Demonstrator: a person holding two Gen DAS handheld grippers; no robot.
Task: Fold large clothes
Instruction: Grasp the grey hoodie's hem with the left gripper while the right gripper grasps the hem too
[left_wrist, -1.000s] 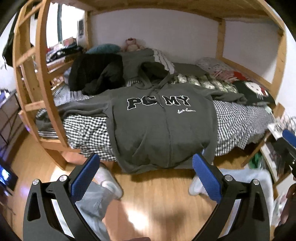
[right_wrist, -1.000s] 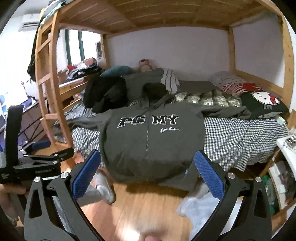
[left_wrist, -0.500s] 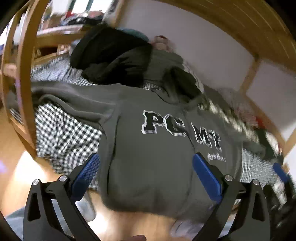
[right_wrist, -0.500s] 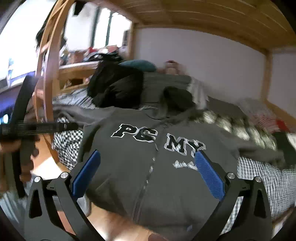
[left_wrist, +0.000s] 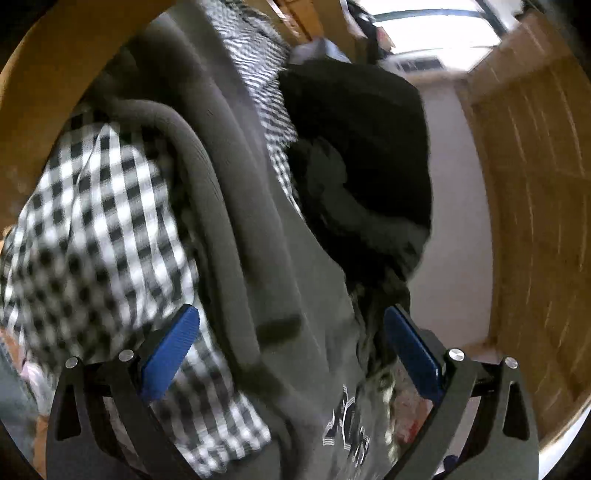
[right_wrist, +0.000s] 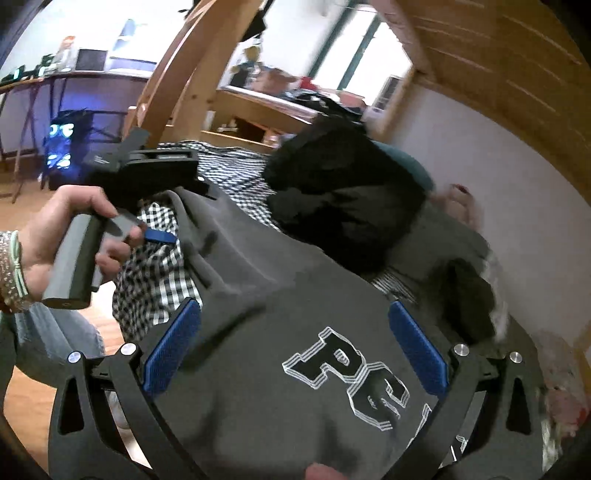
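Observation:
A dark grey zip hoodie (right_wrist: 280, 332) with black and white letters lies spread face up on the checked bedspread (right_wrist: 159, 258). My right gripper (right_wrist: 295, 350) is open and hovers close over its chest print. My left gripper (left_wrist: 291, 354) is open, its blue pads either side of the hoodie's left sleeve (left_wrist: 236, 221), which lies over the checked bedspread (left_wrist: 92, 221). In the right wrist view the left gripper (right_wrist: 147, 173) is held in a hand at that sleeve.
A heap of black clothes (right_wrist: 332, 192) lies on the bed behind the hoodie. A wooden bunk post and ladder (right_wrist: 173, 81) stand at the bed's left end. A desk with a screen (right_wrist: 88, 62) is at the far left. Wood floor (right_wrist: 29, 398) lies below.
Both grippers have moved in from the floor side to close over the bed. The left one has swung to the hoodie's left sleeve, the right one over the chest print. Both stay open.

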